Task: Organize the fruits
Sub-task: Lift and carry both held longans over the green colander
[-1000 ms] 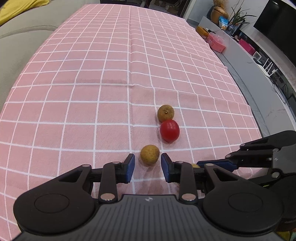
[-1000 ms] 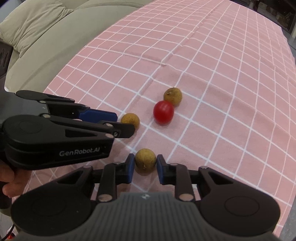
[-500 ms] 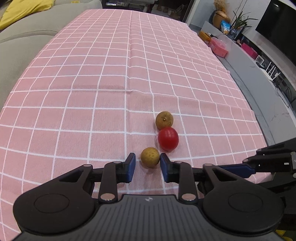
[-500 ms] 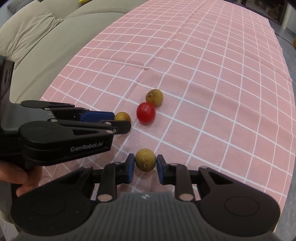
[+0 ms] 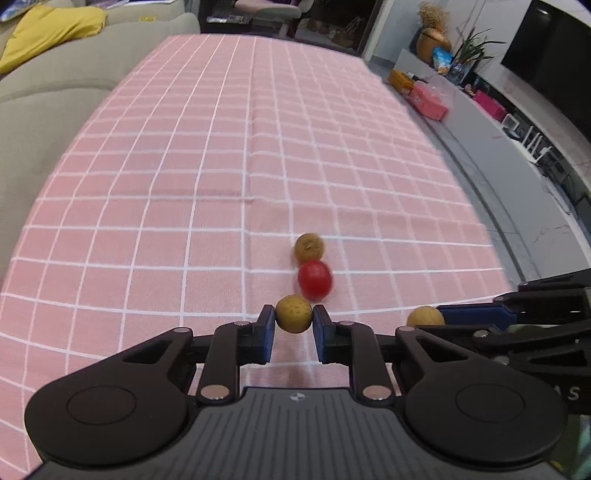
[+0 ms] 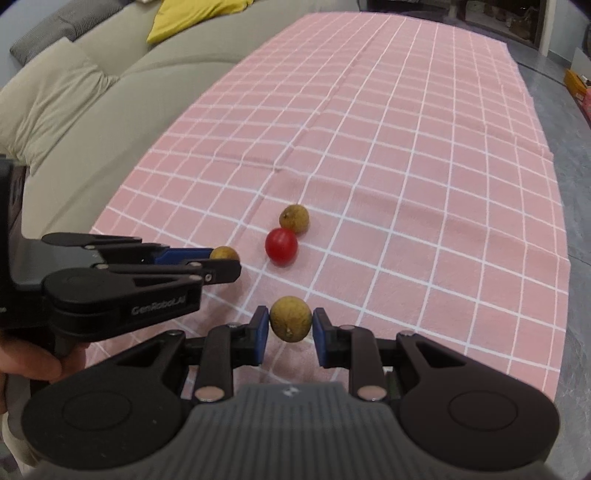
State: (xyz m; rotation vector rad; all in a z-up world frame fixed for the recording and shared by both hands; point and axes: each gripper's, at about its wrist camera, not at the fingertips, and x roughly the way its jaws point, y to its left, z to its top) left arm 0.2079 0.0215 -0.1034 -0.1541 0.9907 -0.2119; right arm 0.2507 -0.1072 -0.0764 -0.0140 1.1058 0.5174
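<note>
On the pink cloth with a white grid (image 5: 207, 192), four small fruits lie close together near its front edge. The left gripper (image 5: 294, 320) pinches a round, tan-brown longan with a rough, speckled skin (image 5: 294, 314) between its blue pads, both of which touch the fruit. The right gripper (image 6: 290, 325) likewise clamps a second dull yellow-brown longan with a mottled skin (image 6: 290, 319), its pads pressed to either side. Just beyond them sits a glossy red cherry tomato (image 6: 281, 246), smooth and round, slightly blurred in the left wrist view (image 5: 314, 279). Touching its far side is a third brown longan with a small stem dimple (image 6: 294, 219), also seen in the left view (image 5: 310, 247). A grey-beige sofa (image 6: 92, 122) with a yellow cushion (image 6: 199, 14) runs along the cloth's left side.
</note>
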